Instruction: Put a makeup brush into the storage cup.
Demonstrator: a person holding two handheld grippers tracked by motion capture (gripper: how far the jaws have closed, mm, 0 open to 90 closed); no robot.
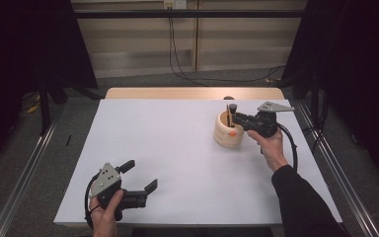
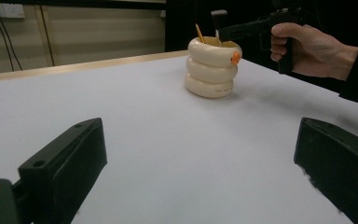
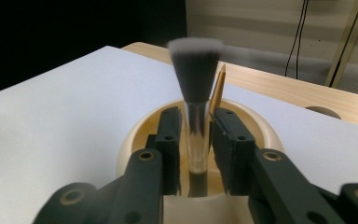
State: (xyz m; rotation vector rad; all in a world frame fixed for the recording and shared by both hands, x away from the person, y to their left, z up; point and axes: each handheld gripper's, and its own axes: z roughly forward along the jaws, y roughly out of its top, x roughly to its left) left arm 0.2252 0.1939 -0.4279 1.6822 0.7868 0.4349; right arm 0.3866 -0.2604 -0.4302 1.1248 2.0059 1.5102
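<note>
Right gripper [image 3: 196, 135] loosely around brush [image 3: 196, 79] in cream holder [image 3: 130, 144].

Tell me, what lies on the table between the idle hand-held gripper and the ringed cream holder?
Nothing: in the left gripper view, bare white table stretches from the left hand-held gripper to the cream holder.

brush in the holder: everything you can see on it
The makeup brush stands upright in the cream ring-stacked holder, bristles up. It has a dark flared bristle head with a pale flat tip, a clear-looking ferrule below it and a dark handle going down into the holder. The right gripper brackets the ferrule; slight gaps show on both sides, so the pads do not seem to press it. A thin wooden stick stands right beside it.
</note>
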